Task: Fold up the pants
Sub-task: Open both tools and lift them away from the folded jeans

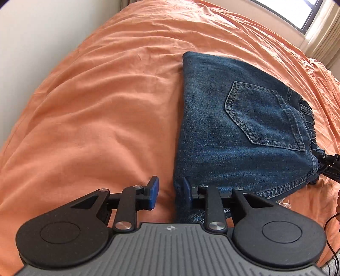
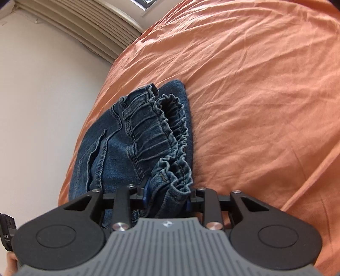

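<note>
The dark blue denim pants [image 1: 233, 131] are lying folded into a compact block on the wrinkled orange bedsheet [image 1: 95, 110], a stitched back pocket [image 1: 263, 118] facing up. The left gripper [image 1: 170, 191] is standing with its jaws spread apart at the fold's near corner: its right blue pad is touching the denim edge, while its left pad is hovering over bare sheet. Broad open sheet is stretching away to the left of the pants and beyond them, toward a pale wall [image 1: 42, 31] and a window [image 1: 297, 12]. The right wrist view is showing the gathered elastic waistband [image 2: 161, 135], mostly hidden in the other view. There, the right gripper [image 2: 167, 197] is pinching a bunched waistband end between its jaws.
</note>
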`<state>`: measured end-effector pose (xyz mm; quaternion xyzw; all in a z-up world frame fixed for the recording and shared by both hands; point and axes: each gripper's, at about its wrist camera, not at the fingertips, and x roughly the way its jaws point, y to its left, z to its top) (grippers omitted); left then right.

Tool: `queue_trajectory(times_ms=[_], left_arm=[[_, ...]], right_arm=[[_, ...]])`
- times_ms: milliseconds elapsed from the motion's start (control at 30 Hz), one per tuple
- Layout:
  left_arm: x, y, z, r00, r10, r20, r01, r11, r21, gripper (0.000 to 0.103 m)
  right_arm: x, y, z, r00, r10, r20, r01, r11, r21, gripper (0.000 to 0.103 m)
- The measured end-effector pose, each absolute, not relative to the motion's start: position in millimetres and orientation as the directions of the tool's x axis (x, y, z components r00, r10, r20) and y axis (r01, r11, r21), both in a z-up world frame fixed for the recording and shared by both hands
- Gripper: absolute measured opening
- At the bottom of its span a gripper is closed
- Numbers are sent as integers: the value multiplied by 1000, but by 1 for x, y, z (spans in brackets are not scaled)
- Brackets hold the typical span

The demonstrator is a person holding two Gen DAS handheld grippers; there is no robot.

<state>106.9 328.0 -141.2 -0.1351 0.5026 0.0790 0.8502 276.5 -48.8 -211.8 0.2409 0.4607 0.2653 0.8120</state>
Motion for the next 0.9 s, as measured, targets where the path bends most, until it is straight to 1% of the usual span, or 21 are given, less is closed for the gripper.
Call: queue_trajectory(times_ms=[100, 167, 200, 233, 300, 467, 567, 633, 667, 733, 800, 867, 900], left_arm=[[96, 313, -113, 526, 70, -848, -262, 962, -83, 32], [84, 301, -89, 579, 94, -810, -243, 968, -62, 32], [78, 295, -76, 607, 103, -788, -235, 970, -54, 34], [73, 289, -63, 632, 109, -767, -227, 973, -49, 34], [62, 275, -35, 674, 130, -728, -208, 978, -18, 34], [39, 247, 44, 716, 236, -657, -198, 971, 133, 35], [18, 235, 89, 742, 279, -609, -196, 960, 201, 39], [2, 229, 118, 759, 326, -564, -211, 942, 259, 41], [-5, 228, 129, 764, 350, -542, -223, 931, 288, 45], [-15, 223, 148, 767, 394, -506, -245, 909, 337, 47], [-23, 218, 156, 771, 410, -487, -257, 900, 352, 55], [-27, 211, 148, 774, 376, -510, -224, 915, 335, 58], [-27, 207, 138, 778, 354, -520, -210, 926, 315, 63]], right_arm=[[270, -42, -185, 481, 584, -654, -277, 809, 519, 38], [260, -39, -165, 518, 537, -666, -318, 844, 432, 41], [255, -38, -156, 534, 521, -665, -331, 853, 403, 45], [248, -40, -147, 549, 515, -658, -347, 857, 381, 48], [235, -40, -127, 568, 529, -630, -388, 847, 362, 48], [196, -38, -70, 596, 596, -539, -478, 802, 359, 56], [168, -33, -43, 587, 641, -494, -522, 766, 375, 58], [149, -29, -27, 584, 665, -466, -553, 746, 372, 62], [139, -28, -21, 584, 673, -453, -567, 738, 365, 63], [121, -26, -10, 588, 688, -425, -592, 724, 354, 67], [102, -25, -3, 589, 706, -392, -610, 707, 357, 71], [83, -24, 1, 604, 703, -376, -613, 711, 345, 74], [75, -22, 1, 619, 692, -371, -613, 721, 323, 76]])
